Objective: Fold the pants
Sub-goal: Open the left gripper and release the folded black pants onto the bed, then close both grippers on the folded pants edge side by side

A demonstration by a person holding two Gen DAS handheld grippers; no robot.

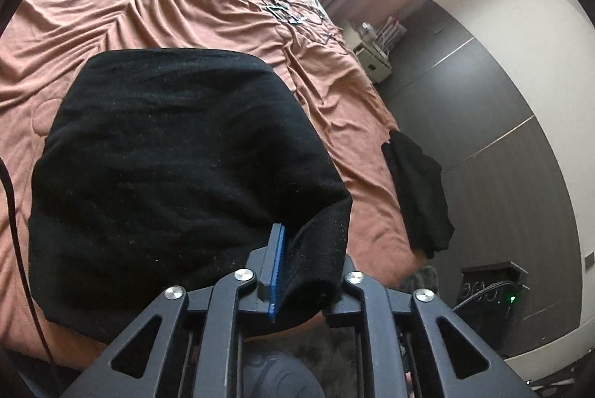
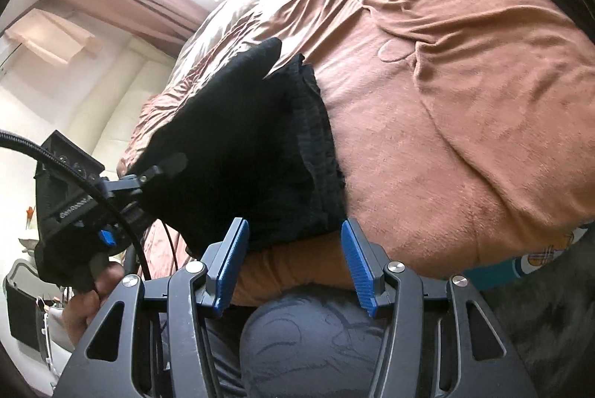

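black pants (image 1: 167,156), one pair; two grippers.

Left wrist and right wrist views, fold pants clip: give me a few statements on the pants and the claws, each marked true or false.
1. The black pants lie on a brown bedspread. True.
2. The right claw grips the pants. False: its jaws stand apart with nothing between them.
3. A fold of the pants sits in the left claw. True.
4. A second dark garment hangs over the bed's edge. True.
5. The bedspread is white. False: it is brown.
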